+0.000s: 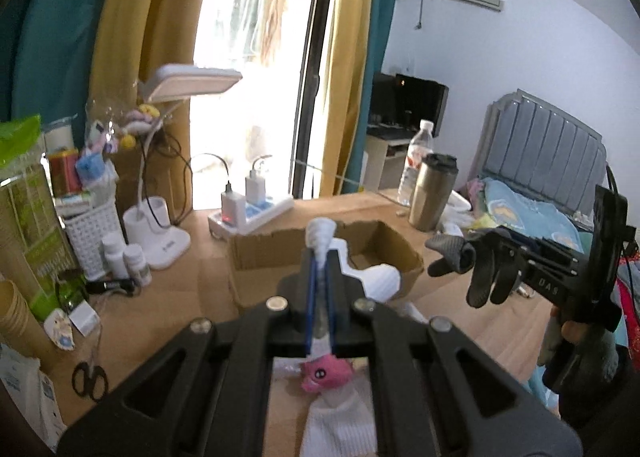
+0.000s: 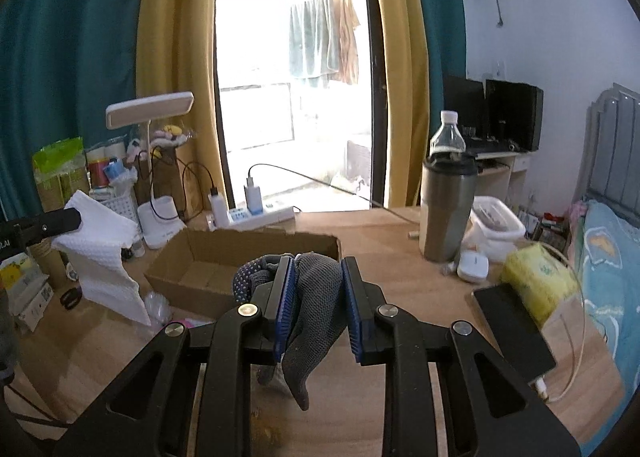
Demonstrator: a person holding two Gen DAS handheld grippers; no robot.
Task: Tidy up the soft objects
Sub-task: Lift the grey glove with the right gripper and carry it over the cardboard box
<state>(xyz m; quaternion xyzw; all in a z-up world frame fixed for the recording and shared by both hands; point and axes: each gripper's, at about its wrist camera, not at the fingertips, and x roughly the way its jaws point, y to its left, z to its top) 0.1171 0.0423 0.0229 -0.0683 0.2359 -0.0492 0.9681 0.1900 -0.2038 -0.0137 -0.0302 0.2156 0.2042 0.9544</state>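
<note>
Holding a white cloth (image 1: 320, 241) in your left gripper (image 1: 320, 277): jaws pinched tight on it, cloth bunched past the tips and hanging down in a sheet in the right wrist view. Your right gripper (image 2: 316, 289) carries a grey glove (image 2: 316, 297); it's draped against the left pad, jaws look partly apart, so I can't tell if it's actually clamped. Glove's long axis runs roughly vertical, fingers pointing down toward the desk (image 2: 400, 281).

On the desk under your left gripper: a white sock (image 1: 340, 429) and a pink toy (image 1: 324, 375), near edge.

Key relation: the cardboard box (image 2: 240, 253) sits just ahead of both grippers, mid-desk, long axis left-right, open side up. Right gripper looks nearer and square-on to it; the left is already at its rim.
</note>
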